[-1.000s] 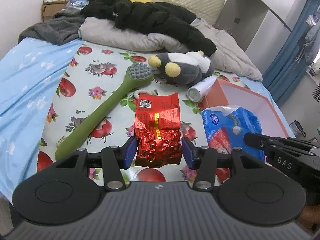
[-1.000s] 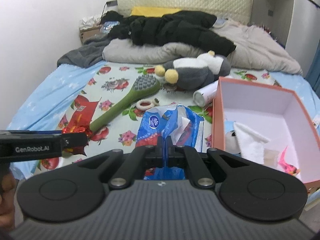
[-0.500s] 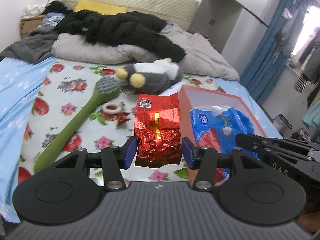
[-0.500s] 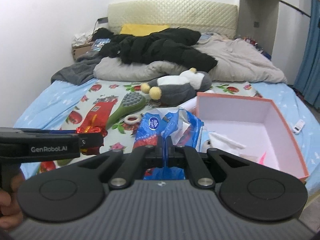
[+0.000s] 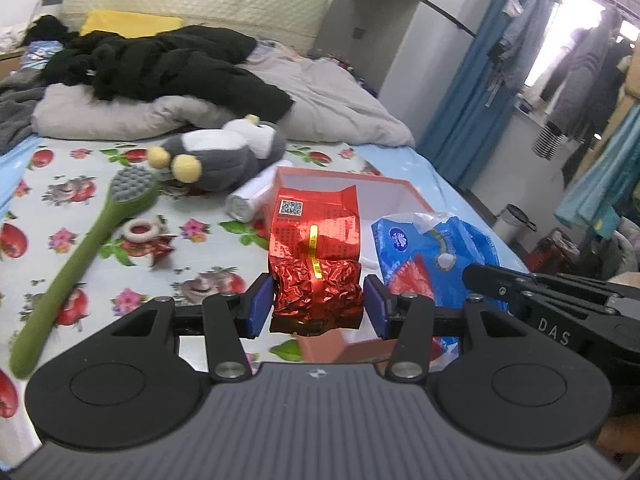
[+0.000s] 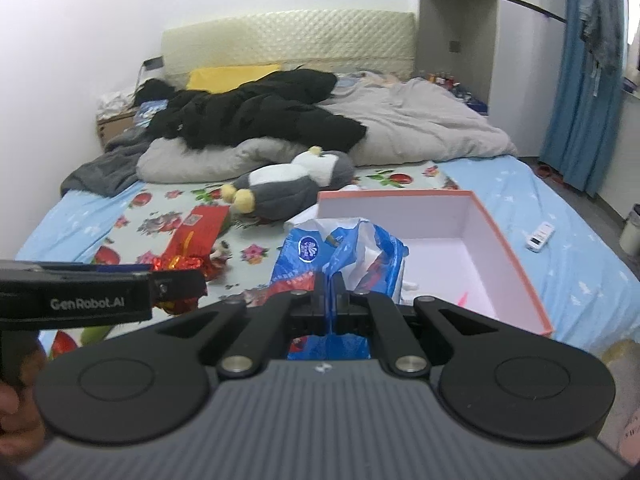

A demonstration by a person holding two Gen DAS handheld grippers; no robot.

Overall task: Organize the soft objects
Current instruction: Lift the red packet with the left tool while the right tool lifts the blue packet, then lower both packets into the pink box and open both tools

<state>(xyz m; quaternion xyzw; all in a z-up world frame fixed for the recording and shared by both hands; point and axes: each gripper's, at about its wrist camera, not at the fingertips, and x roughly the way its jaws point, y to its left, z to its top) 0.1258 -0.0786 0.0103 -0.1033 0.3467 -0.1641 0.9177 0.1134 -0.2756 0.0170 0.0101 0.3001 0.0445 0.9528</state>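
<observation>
Red packet (image 5: 316, 264) (gripper-clamped (image 5: 316, 304)) above box (image 5: 404, 192)

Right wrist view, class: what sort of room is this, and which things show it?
Most likely a lived-in bedroom: a bed with a padded headboard, a rumpled grey duvet and a yellow pillow against the wall.

Two black hand-held grippers, ribbed grey housings.

Left hand-held gripper (image 5: 318, 305): blue pads, silver screws on black linkage arms, round discs either side. Right hand-held gripper (image 6: 329, 294): same build, "DAS" on its side; "GenRobot.AI" printed white along the left one's.
</observation>
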